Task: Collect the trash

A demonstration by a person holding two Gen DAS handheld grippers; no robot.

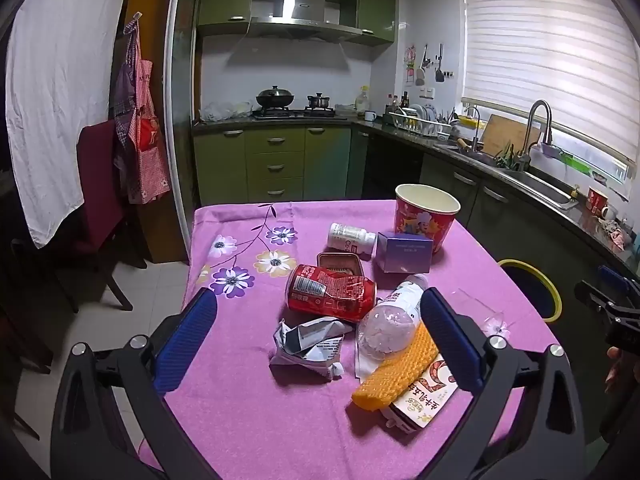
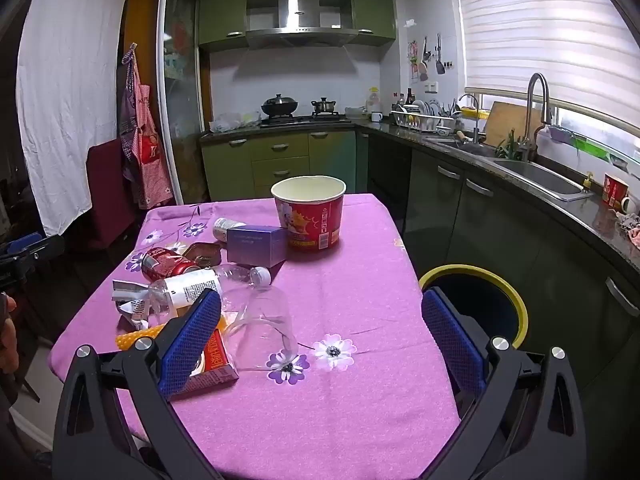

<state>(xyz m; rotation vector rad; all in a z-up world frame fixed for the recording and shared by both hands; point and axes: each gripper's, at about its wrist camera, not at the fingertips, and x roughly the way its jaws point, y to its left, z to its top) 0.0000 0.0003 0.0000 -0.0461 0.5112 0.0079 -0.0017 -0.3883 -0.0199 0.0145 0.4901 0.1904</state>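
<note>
Trash lies on a purple flowered tablecloth [image 1: 248,420]: a crushed red can [image 1: 332,292], a crumpled foil wrapper [image 1: 308,344], a clear plastic bottle [image 1: 392,320], an orange foam net [image 1: 396,364] over a drink carton [image 1: 424,396], a purple box [image 1: 404,256], a white pill bottle [image 1: 350,237], a flat tin [image 1: 340,264] and a red paper bowl [image 1: 426,216]. My left gripper [image 1: 320,336] hovers open over the wrapper and bottle, gripping nothing. My right gripper [image 2: 322,340] hangs open above the cloth, beside a tipped clear cup [image 2: 260,328]. A yellow-rimmed bin [image 2: 476,300] stands off the table's right side.
A dark counter with a sink [image 2: 540,178] runs along the right, close behind the bin. Green cabinets and a stove [image 2: 304,118] fill the back wall. A dark red chair [image 1: 100,184] and hanging aprons stand left of the table, on tiled floor.
</note>
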